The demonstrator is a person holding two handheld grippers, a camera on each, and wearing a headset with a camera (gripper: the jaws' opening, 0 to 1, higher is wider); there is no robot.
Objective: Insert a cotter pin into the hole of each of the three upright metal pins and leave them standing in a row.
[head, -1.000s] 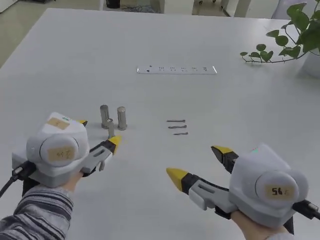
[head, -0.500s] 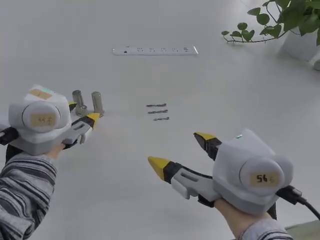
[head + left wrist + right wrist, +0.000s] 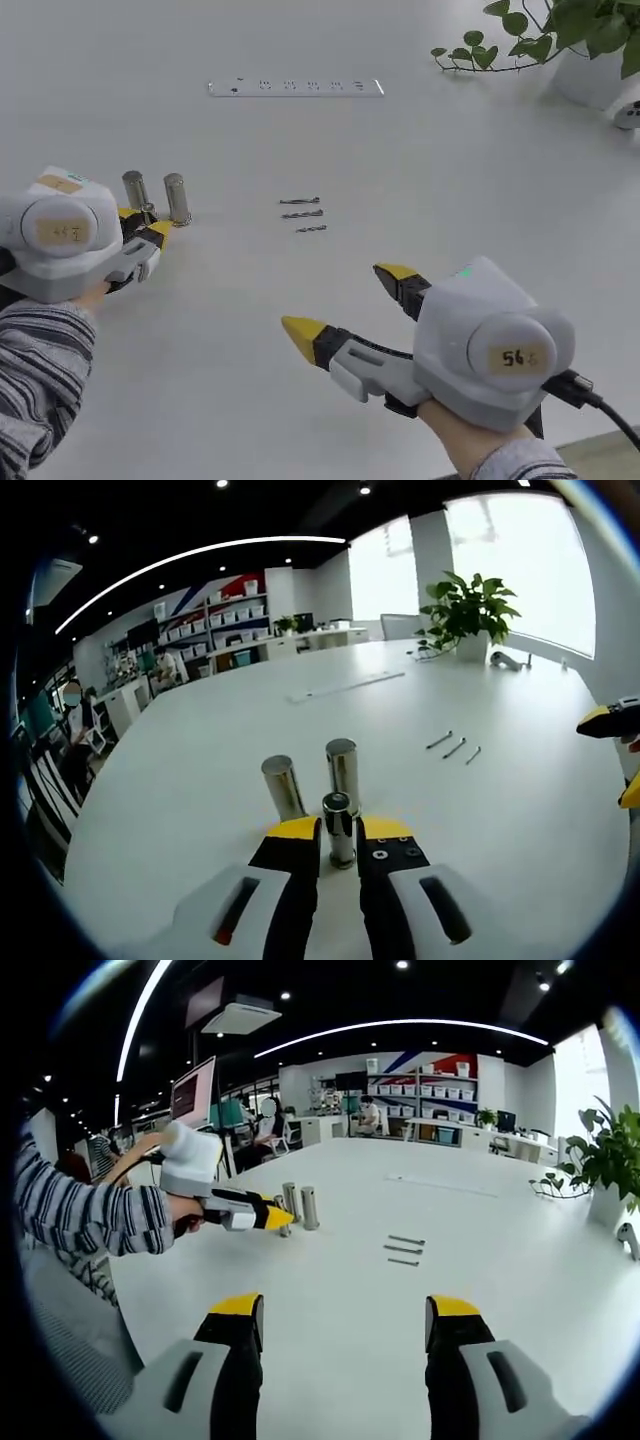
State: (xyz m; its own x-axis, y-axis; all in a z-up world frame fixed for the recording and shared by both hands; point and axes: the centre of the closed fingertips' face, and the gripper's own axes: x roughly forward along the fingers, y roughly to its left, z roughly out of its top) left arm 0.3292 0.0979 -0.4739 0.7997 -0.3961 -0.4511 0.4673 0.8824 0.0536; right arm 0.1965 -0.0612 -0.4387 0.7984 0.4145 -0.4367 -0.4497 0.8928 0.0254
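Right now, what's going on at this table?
A person works with a gripper in each hand. The left gripper grips the nearest metal pin, which stands upright beside two other metal pins on the table. The right gripper is open and holds nothing. Three cotter pins lie side by side on the table, none inserted yet.

Three metal pins (image 3: pixel 176 198), three cotter pins (image 3: pixel 302 214), one power strip (image 3: pixel 296 88).

Left gripper (image 3: pixel 144 221): jaws pinch a metal pin (image 3: pixel 339 820) between tips (striped sleeve (image 3: pixel 40 370) behind). Right gripper (image 3: pixel 348 300): jaws wide apart.
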